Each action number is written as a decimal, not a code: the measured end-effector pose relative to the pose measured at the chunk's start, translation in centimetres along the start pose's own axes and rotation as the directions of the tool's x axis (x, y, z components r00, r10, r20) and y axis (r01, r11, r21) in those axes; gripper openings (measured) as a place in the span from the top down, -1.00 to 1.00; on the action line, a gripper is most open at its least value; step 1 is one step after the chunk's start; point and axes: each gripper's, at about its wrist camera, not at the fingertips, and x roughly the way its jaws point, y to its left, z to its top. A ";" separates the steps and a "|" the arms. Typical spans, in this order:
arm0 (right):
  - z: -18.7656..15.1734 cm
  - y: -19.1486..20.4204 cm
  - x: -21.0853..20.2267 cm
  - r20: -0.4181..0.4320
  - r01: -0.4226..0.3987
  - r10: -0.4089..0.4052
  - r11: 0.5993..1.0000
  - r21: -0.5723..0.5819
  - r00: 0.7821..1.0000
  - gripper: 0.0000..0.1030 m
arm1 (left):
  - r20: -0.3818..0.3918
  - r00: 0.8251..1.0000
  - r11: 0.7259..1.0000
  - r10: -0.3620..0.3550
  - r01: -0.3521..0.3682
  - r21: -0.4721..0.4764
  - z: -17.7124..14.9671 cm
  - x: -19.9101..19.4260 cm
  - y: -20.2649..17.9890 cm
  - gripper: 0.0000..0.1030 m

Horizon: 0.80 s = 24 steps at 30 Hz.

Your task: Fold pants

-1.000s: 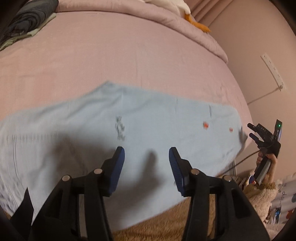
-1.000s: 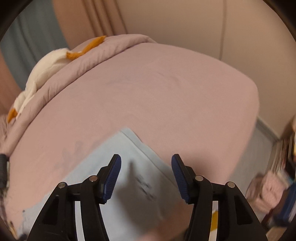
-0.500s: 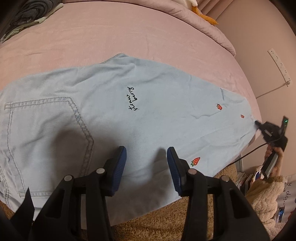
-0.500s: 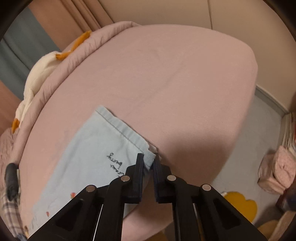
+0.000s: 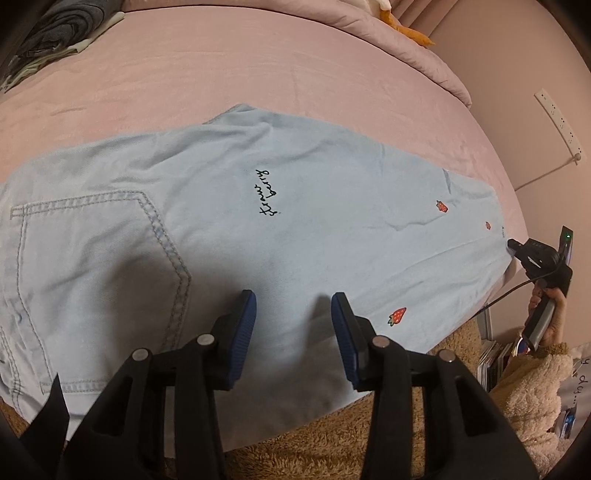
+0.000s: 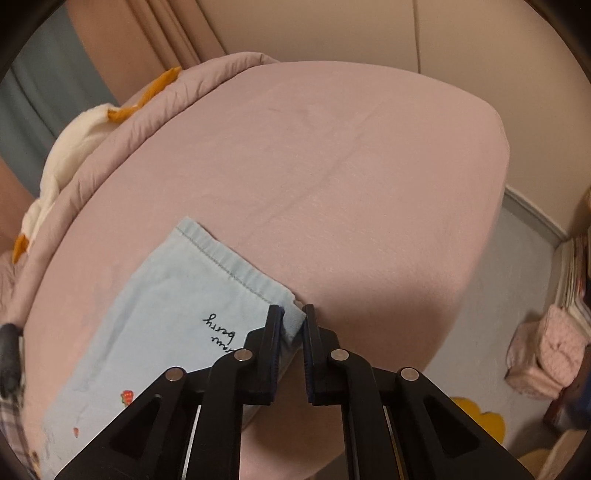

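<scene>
So the pants [image 5: 229, 236] are light blue denim with little strawberry patches and a script embroidery, lying flat on the pink bed [image 5: 258, 66], already doubled leg-on-leg by the look of it, with the back pocket out toward 9 o'clock in the left wrist view and the cuff end out around 3 o'clock. Denim like this is soft enough to drape but has some body and weight, so I'd guess it folds cleanly and won't slide much on the sheet; the stitched hem is the thick, grippy part, so corners of the hem and the waistband are where I'd grab. The right gripper [image 6: 293, 325] is pinched on the near corner of the hem, a bit of cloth visibly caught between its jaws. The left gripper [image 5: 293, 314] hovers over the thigh area at about 6 o'clock, jaws spread wide, holding nothing. The bed is a big smooth sheet with plenty of bare room past 12 o'clock, a rolled duvet and a white plush toy [image 6: 70, 147] along the far edge, dark clothes [image 5: 55, 33] piled at 10 o'clock, and a power strip [image 5: 557, 122] on the wall.
</scene>
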 end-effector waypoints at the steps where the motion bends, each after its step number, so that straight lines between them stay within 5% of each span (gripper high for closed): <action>1: 0.0 0.2 -0.4 0.001 0.004 -0.004 1.000 -0.007 1.000 0.84 | -0.003 1.000 1.000 -0.005 0.005 -0.006 0.1 -0.1 0.0 0.22; 4: -0.3 0.5 -2.5 0.039 0.040 -0.039 0.999 -0.013 0.998 0.40 | -0.017 0.998 0.997 -0.059 0.058 -0.041 0.1 -0.6 0.3 0.21; 5: -0.3 0.3 -3.2 0.063 0.036 -0.036 0.999 0.001 0.997 0.00 | -0.017 0.997 0.996 -0.074 0.074 -0.047 0.1 -0.8 0.3 0.18; 6: -0.5 0.0 -3.4 0.071 0.017 -0.018 1.000 0.015 0.997 -0.18 | -0.014 0.996 0.995 -0.086 0.086 -0.049 0.1 -1.1 0.3 0.17; 11: -1.4 -0.8 -1.4 -0.012 -0.166 0.168 0.981 0.100 0.986 -0.18 | -0.003 0.993 0.992 -0.118 0.118 -0.036 -0.2 -1.2 -0.1 -0.16; 14: -2.1 -0.3 1.4 -0.052 -0.204 0.213 0.968 0.149 0.976 -0.06 | -0.025 0.991 0.991 -0.132 0.131 -0.037 -0.5 -0.6 -0.1 -0.17; 18: -1.3 1.0 2.3 -0.030 -0.206 0.212 0.967 0.151 0.977 0.86 | -0.012 0.987 0.985 -0.160 0.159 -0.059 -0.5 -1.1 0.4 -0.18; 21: -0.4 3.0 -0.2 0.014 -0.206 0.205 0.975 0.084 0.979 0.86 | 0.023 0.986 0.983 -0.167 0.169 -0.070 -0.3 -2.3 1.3 -0.18; 24: -0.4 7.4 -5.6 0.111 -0.271 0.280 0.958 -0.096 0.953 0.87 | 0.072 0.982 0.981 -0.174 0.179 -0.074 0.0 -3.7 2.1 -0.23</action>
